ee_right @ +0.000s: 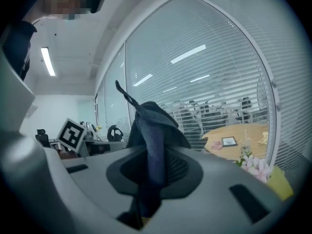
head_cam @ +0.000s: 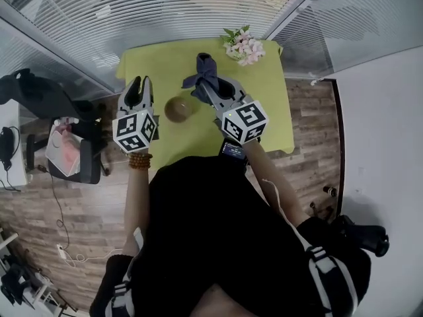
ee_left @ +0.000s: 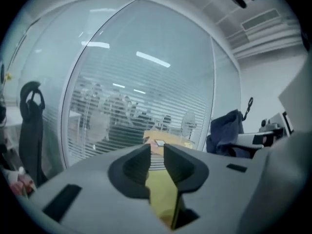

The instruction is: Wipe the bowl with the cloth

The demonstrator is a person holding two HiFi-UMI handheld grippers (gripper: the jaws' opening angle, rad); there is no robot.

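Crumpled navy cloth (ee_right: 151,145), round brown bowl (head_cam: 178,108)

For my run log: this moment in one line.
right gripper: shut on dark blue cloth | left gripper: open, empty | brown round bowl: on green table

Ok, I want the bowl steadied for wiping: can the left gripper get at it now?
Probably yes. The left gripper is empty, jaws apart, and the bowl sits uncovered on the table near it; the right gripper holds the cloth clear of that path.
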